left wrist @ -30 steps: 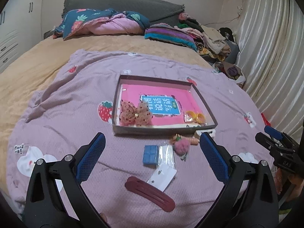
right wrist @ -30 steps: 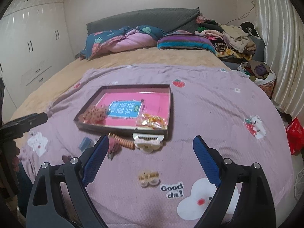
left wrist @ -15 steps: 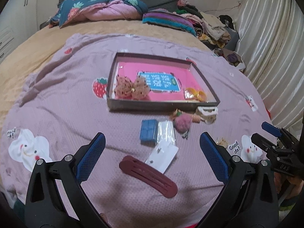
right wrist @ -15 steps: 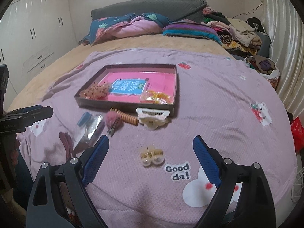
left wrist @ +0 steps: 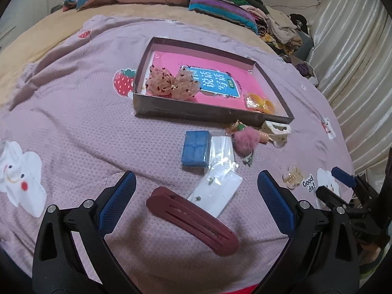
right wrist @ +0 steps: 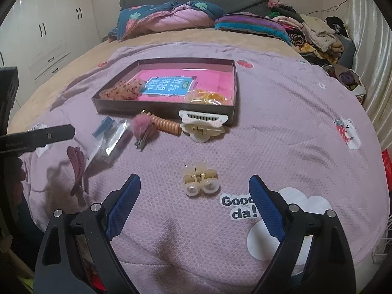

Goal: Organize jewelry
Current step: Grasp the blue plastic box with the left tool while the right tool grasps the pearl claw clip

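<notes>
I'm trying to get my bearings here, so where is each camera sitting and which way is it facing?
Left wrist: on the left gripper, angled down over the bed at the maroon hair clip; its own open fingers show, and the right gripper's tips at right.
Right wrist: on the right gripper, angled down at the pearl claw clip; its open fingers show.
Shared: the brown tray.

Both the left gripper (left wrist: 196, 196) and the right gripper (right wrist: 194, 201) have black frames, blue ridged finger pads (left wrist: 117, 203) and silver screws.
</notes>
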Demonstrator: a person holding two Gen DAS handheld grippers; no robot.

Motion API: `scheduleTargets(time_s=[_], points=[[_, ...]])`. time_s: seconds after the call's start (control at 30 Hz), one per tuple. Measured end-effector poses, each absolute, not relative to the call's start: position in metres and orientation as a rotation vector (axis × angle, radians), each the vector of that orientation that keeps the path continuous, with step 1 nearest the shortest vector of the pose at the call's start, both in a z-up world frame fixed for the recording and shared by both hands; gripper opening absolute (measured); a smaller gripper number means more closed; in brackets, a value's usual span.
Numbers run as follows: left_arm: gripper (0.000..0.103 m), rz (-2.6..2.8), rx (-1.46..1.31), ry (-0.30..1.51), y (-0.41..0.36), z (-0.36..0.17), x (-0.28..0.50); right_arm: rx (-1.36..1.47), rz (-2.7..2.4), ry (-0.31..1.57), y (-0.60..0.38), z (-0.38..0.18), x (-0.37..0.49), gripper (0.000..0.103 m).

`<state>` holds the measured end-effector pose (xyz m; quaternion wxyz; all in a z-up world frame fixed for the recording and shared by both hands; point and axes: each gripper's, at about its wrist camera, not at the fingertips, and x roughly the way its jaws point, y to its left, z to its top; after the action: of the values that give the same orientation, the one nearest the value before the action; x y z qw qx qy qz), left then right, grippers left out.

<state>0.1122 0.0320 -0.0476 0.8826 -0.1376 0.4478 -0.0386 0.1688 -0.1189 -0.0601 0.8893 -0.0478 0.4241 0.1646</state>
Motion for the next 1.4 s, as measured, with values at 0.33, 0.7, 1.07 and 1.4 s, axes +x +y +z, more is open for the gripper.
scheduleTargets(time_s=[0.33,0.7,1.07,1.4], points=[[0.064,-0.151,-0.402,1.000,0.040,-0.074,0.147,-0.097,0.323,0.918,-0.120,-0.076,0.178,0.089],[0.034,-0.174,-0.441,1.037,0.039,-0.092,0.172,-0.108,0.295,0.966,-0.121,-0.096,0.192,0.089],[0.028,-0.133,-0.427,0.998,0.055,-0.081,0.167,-0.105,0.311,1.032,-0.121,-0.118,0.210,0.051],[0.028,-0.064,-0.417,0.920,0.077,-0.054,0.156,-0.120,0.387,1.003,-0.100,-0.107,0.206,0.042]])
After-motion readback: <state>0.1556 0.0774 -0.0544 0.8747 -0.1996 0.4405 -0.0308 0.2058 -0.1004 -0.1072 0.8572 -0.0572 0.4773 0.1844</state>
